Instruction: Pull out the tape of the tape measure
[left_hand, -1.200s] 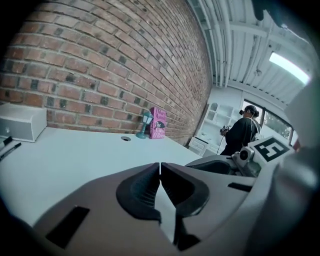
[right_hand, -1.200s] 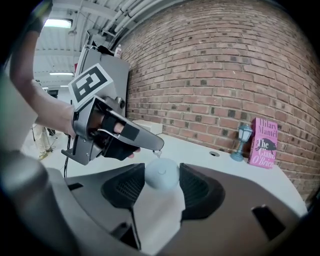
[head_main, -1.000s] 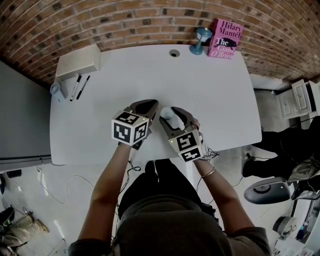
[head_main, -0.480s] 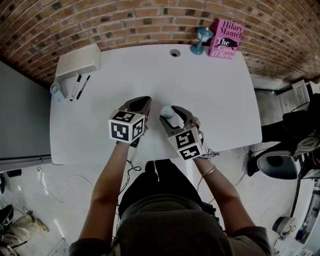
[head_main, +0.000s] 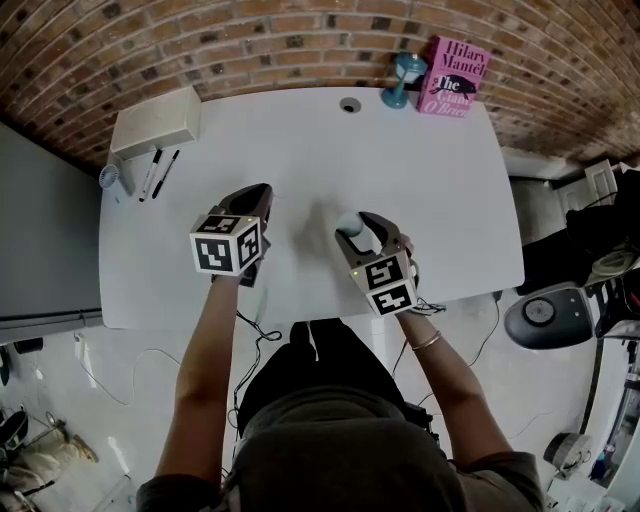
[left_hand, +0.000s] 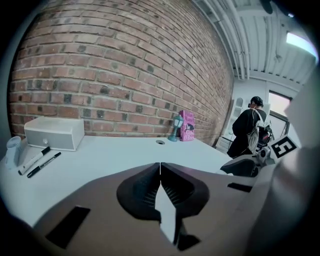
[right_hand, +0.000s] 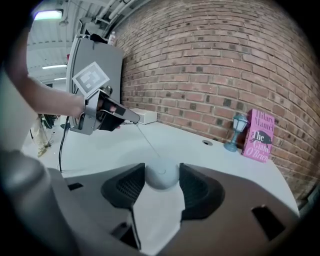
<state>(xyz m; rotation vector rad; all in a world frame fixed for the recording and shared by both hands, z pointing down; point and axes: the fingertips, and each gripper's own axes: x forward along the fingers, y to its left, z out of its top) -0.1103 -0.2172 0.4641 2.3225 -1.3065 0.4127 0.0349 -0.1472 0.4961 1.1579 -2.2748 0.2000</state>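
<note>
right gripper (head_main: 358, 222) has the little round tape measure (right_hand: 161, 176) wedged between its jaws. they're spread wide around the case and held low over the white table (head_main: 400, 180), likely so the body can't follow. out to the side, the left gripper (left_hand: 160, 167) has its jaws pinched right together on the end of the tape (right_hand: 147, 140), a thin line strung between the two. the hands sit well apart, so a fair stretch looks drawn out.
</note>
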